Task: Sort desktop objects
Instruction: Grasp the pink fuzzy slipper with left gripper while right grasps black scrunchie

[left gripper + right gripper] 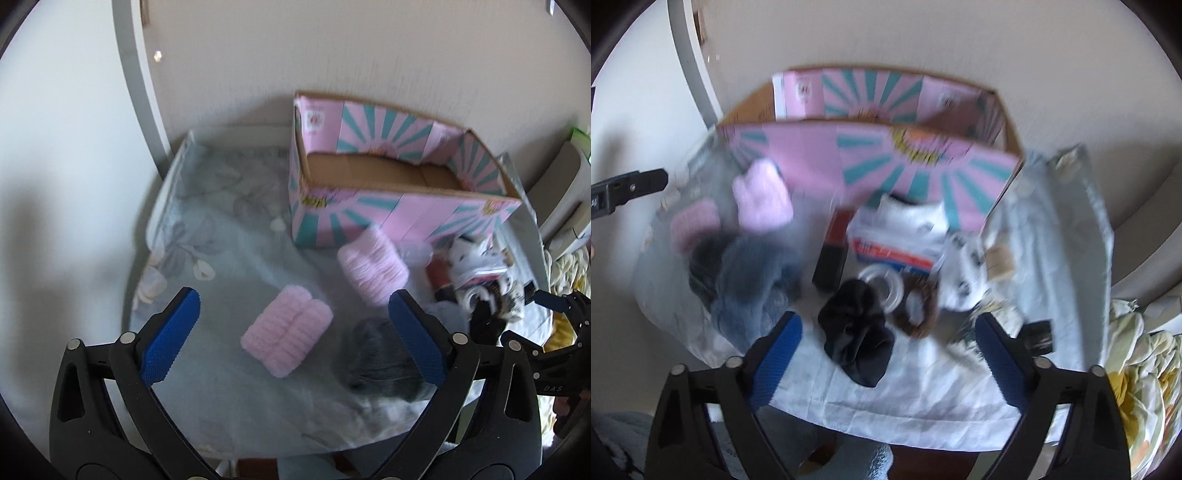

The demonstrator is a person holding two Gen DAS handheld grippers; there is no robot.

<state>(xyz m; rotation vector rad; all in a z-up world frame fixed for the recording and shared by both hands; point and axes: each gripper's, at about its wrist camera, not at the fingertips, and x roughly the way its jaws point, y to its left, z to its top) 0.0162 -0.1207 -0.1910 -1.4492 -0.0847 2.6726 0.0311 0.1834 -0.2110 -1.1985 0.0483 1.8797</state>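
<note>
Left tongs (293,332): spread wide, empty, held above the counter (229,258); the near pink pad lies between the jaw lines at 12 o'clock.
Right tongs (886,354): spread wide, empty; the black cloth sits just ahead at 12 o'clock.
Box (388,177): open cardboard, pink and teal print, at the far edge of the counter, 1 o'clock from the left tongs. Interior looks empty. Judged to be the sorting bin.
Near pink pad (286,334): fluffy, ribbed, lying flat and apart from the rest. Judged light and soft; it compresses under the pads. Grip across the short width, at the middle, with a deep bite.
Far pink pad (373,266): same material, just in front of the box wall. Same grip applies.
Grey bundle (384,362): furry, touching the right finger of the left tongs in this view. Judged soft and limp; it will sag, so pinch a thick fold.
Black cloth (858,339): crumpled, limp, low slip risk. Pinch at the raised middle.
Clear ring (882,284): glossy, rigid, at 12 o'clock behind the black cloth. Judged slippery; grip across the rim.
Brown ring (919,310): just beside the clear ring; material cannot be told through blur.
Packets (897,236): white, mixed, against the box front; details blurred.
</note>
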